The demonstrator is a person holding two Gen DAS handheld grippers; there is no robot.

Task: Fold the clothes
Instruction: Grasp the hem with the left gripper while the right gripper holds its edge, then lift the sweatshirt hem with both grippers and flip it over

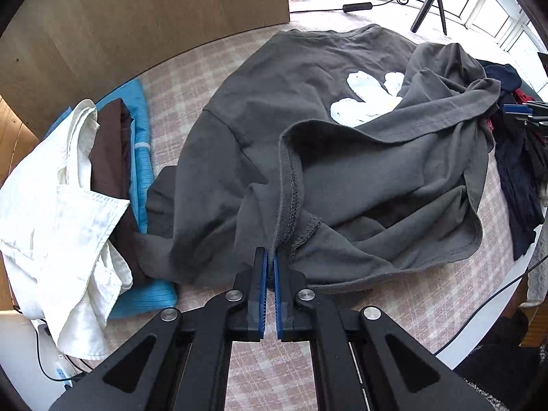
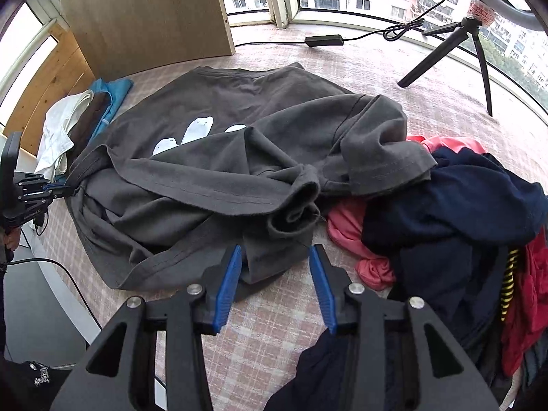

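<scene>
Pink-and-cream checked tablecloth (image 2: pixel 274 325) over a round table by a bay window, high-rise blocks outside, a wooden board (image 2: pixel 147 10) propped at the back, a black tripod (image 2: pixel 455 51) near the glass. Left gripper (image 1: pixel 270 257) pinched tight on a stitched hem of the dark grey cotton T-shirt (image 1: pixel 291 102), blue pads almost meeting with the fabric edge clamped between them. Right gripper (image 2: pixel 275 257) spread wide, blue pads well apart, nothing between them, tips just short of the shirt's near rumpled fold, one dark flap lying on the cloth between the fingers. Same grey shirt (image 2: pixel 212 178) sprawled across the middle of the table, white printed shapes showing on its flat upper part, lower half bunched and folded back on itself, one sleeve draped toward the pile of navy, coral and red clothes (image 2: pixel 462 212) beside the right gripper. Folded white, brown and blue garments (image 1: pixel 85 188) stacked beside the left gripper, touching the shirt's edge.
</scene>
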